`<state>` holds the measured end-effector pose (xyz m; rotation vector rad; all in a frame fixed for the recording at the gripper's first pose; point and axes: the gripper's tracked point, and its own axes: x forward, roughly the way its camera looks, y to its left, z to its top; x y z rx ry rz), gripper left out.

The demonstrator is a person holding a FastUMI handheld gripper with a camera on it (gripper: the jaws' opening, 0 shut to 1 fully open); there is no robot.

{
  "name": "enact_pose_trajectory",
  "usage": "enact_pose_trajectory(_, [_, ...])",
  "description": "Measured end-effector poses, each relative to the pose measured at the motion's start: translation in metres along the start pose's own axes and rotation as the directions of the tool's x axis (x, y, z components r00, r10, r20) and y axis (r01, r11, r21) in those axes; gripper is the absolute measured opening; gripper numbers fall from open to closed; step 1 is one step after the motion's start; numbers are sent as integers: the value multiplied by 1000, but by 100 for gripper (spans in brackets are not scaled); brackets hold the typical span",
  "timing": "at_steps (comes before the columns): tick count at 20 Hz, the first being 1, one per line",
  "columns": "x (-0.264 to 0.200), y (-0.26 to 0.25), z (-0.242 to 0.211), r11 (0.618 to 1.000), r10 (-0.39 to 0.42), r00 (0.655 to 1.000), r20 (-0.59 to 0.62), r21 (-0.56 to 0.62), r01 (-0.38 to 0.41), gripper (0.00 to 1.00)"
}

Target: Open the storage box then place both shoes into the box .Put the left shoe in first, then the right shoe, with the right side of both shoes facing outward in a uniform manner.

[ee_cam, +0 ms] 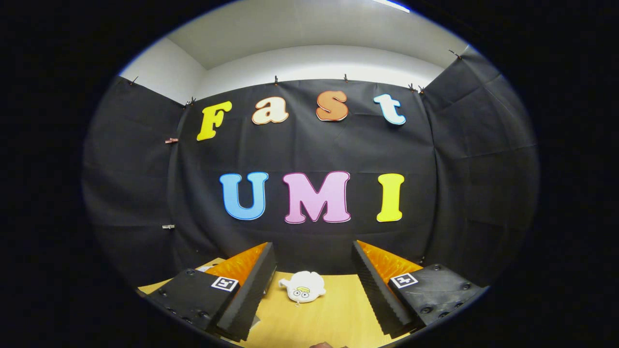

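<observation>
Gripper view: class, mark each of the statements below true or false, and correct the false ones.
1. The gripper has its fingers spread apart. True.
2. A white plush toy lies on the wooden table. True.
3. The fingers are pressing on the toy. False: it lies untouched between them, toward their tips.
4. The table is covered with a blue cloth. False: it is bare light wood.

A small white plush toy (303, 286) with a cartoon face lies on the wooden table (333, 316).
</observation>
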<state>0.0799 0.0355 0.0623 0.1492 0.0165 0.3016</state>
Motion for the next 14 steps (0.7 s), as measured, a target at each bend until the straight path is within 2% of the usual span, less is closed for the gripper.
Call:
enact_pose_trajectory(2, [-5,-20,-17,1000,-7,999,-44,3,7,98])
enact_pose_trajectory(7, [-13,-43,-44,1000,-24,999,-37,18,25,98])
enact_pose_trajectory(14, [-11,-51,-48,1000,-20,999,-30,-14,20,98])
